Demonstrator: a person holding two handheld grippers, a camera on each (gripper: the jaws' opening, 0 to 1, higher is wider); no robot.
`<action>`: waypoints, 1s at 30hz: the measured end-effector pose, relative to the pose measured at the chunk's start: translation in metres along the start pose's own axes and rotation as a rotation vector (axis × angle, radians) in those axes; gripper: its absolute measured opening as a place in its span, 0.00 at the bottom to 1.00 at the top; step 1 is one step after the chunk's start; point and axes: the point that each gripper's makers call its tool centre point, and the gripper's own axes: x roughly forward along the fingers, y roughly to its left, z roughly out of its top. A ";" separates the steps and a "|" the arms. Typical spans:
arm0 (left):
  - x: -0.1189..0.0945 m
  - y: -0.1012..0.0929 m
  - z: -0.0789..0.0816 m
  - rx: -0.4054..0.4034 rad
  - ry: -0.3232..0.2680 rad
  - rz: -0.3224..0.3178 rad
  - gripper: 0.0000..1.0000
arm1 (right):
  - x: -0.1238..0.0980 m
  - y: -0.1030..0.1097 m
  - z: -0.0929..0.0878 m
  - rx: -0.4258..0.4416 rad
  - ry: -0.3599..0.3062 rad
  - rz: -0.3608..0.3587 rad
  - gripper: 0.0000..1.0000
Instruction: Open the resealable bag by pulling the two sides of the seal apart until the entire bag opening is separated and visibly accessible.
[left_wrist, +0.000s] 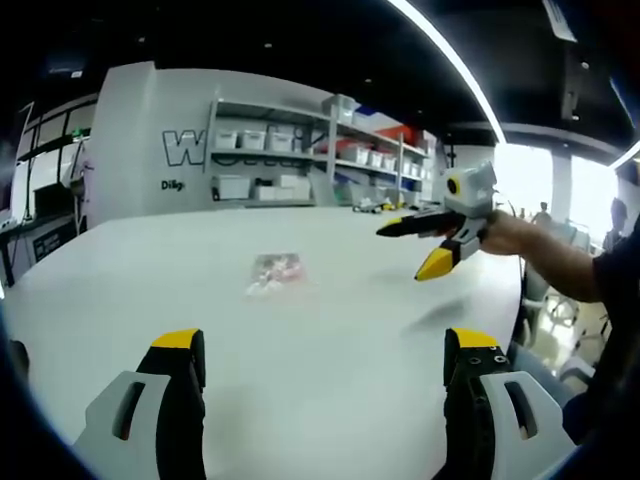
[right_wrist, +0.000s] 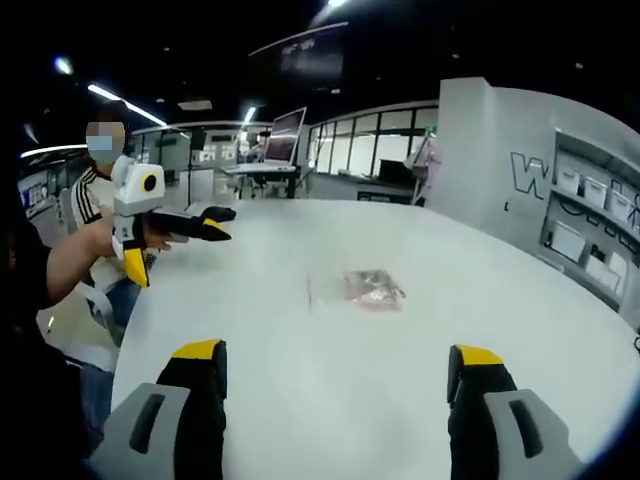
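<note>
Resealable bag: a small clear bag (left_wrist: 275, 273) with pinkish contents lies flat on the white table (left_wrist: 330, 370), a little left of centre in the left gripper view; in the right gripper view it (right_wrist: 372, 287) sits just right of centre. Neither claw touches it.
Left claw: its own two yellow-tipped jaws rise at the bottom of the left gripper view (left_wrist: 325, 350), spread wide with bare table between them, holding nothing. In the right gripper view the same claw (right_wrist: 212, 224) is held above the table at the left of the frame in a person's hand (right_wrist: 150, 236), well apart from the bag.
Right claw: its jaws rise at the bottom of the right gripper view (right_wrist: 335, 362), also spread wide and holding nothing. In the left gripper view it (left_wrist: 412, 244) hangs over the table at the right of the frame, jaws parted, gripped by a hand (left_wrist: 500, 236) with a bare forearm running off to the right edge.
Table: large, white, rounded at the edges.
Background: shelving with white storage bins (left_wrist: 300, 160) against a wall in the upper middle of the left gripper view; a laptop (right_wrist: 283, 135) on a far desk in the upper part of the right gripper view.
</note>
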 end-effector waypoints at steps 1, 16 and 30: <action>0.000 0.000 0.000 0.000 0.000 0.000 0.99 | 0.001 0.000 0.000 0.000 0.000 0.001 0.92; 0.001 0.000 -0.002 -0.002 0.001 -0.001 0.99 | 0.009 -0.002 0.001 0.000 0.003 0.005 0.90; -0.001 0.000 -0.004 -0.005 0.002 0.003 0.99 | 0.017 0.000 0.002 -0.001 0.011 0.014 0.89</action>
